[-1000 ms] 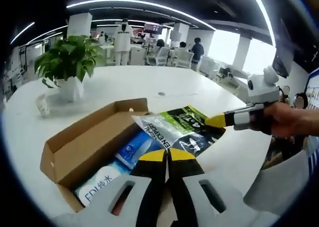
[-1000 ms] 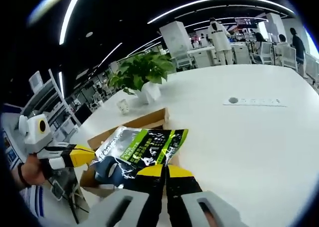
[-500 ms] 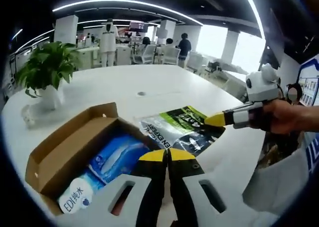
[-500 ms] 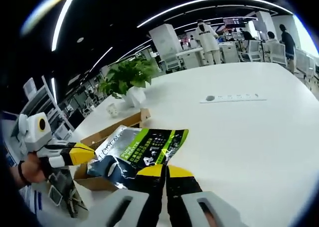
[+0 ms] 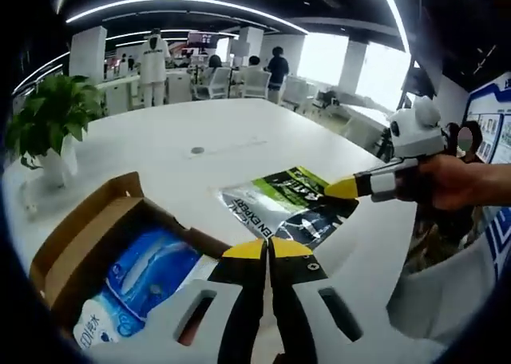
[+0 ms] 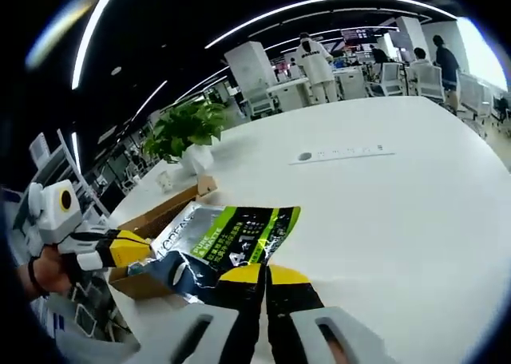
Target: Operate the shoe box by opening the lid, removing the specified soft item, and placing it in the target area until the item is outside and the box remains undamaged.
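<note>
A black, green and silver soft pouch (image 5: 281, 204) hangs just above the white table (image 5: 239, 140), to the right of the open cardboard shoe box (image 5: 76, 240). My left gripper (image 5: 268, 247) is shut, and its yellow tips meet the pouch's near edge. From the right, my right gripper (image 5: 342, 190) pinches the pouch's far corner. In the right gripper view the pouch (image 6: 227, 235) spreads out from my right gripper (image 6: 257, 273), which is shut on it. The left gripper (image 6: 132, 248) touches its left corner there. The box (image 6: 160, 216) lies behind it.
Blue wipe packs (image 5: 148, 268) lie inside the box. A potted plant (image 5: 44, 120) stands at the table's far left, and a socket strip (image 6: 339, 152) is set in the middle of the table. A hand (image 5: 455, 180) holds the right gripper. People and chairs are far behind.
Both grippers have carried the pouch to the right, away from the box. The box and plant have slid left in both views. Neither grip has changed.
</note>
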### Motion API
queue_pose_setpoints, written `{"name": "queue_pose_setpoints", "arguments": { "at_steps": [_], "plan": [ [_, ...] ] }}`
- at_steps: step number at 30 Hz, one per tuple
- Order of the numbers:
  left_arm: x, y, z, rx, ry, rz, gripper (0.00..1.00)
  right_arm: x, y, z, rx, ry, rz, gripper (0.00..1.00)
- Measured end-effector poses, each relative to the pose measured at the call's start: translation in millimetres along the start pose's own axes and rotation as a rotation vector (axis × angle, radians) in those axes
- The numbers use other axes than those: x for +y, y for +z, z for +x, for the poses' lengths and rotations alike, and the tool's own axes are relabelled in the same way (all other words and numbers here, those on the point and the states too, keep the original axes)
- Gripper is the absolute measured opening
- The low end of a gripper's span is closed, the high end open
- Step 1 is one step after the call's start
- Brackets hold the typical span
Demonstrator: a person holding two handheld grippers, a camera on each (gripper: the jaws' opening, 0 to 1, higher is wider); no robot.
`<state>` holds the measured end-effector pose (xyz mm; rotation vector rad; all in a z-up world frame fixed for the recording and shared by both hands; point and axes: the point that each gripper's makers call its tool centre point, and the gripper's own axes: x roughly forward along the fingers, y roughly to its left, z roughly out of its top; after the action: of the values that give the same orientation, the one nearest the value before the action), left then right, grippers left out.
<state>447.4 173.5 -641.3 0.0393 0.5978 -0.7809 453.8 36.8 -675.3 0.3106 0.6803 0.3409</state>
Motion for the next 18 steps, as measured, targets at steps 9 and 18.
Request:
{"name": "queue_pose_setpoints", "arguments": {
  "at_steps": [9,18],
  "plan": [
    [-6.9,-3.6,11,0.018,0.001,0.002,0.00,-13,-3.5,2,-0.001,-0.008,0.020,0.00],
    [-14.1,-17.5,28,0.048,0.001,-0.005,0.00,-30,-16.4,7,0.035,-0.020,0.012,0.00]
  ]
}}
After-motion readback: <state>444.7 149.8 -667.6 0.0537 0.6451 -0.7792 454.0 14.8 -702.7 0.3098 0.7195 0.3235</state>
